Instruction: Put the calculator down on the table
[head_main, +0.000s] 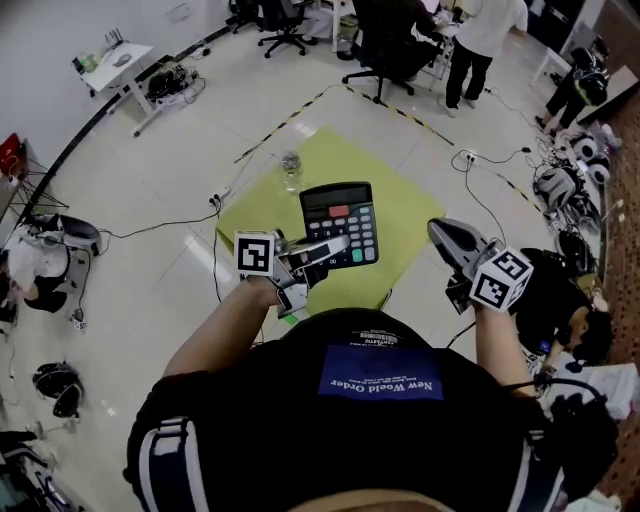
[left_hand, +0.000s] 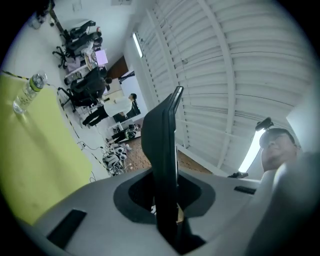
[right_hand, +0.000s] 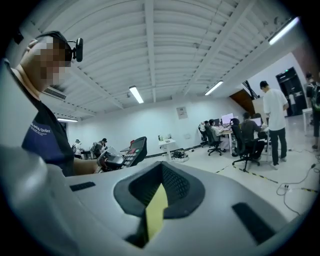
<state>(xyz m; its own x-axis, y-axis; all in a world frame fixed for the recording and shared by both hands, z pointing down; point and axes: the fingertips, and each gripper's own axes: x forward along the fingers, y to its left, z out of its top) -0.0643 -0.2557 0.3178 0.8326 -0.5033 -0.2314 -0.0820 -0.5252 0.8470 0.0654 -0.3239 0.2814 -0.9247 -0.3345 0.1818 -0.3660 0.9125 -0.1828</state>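
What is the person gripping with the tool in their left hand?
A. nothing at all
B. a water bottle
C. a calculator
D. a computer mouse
C: the left gripper is closed on the edge of the black calculator, whose thin body stands between its jaws in the left gripper view. The water bottle stands apart on the yellow surface.

Yellow-green table (head_main: 400, 215) below, top seen corner-on. Clear bottle (head_main: 291, 170) stands on it near far left edge. Table stands on pale tiled floor (head_main: 150, 290). Black cables (head_main: 160, 225) lie on floor left of table and right of it. Black-yellow tape line (head_main: 285, 122) runs on floor just beyond far corner.
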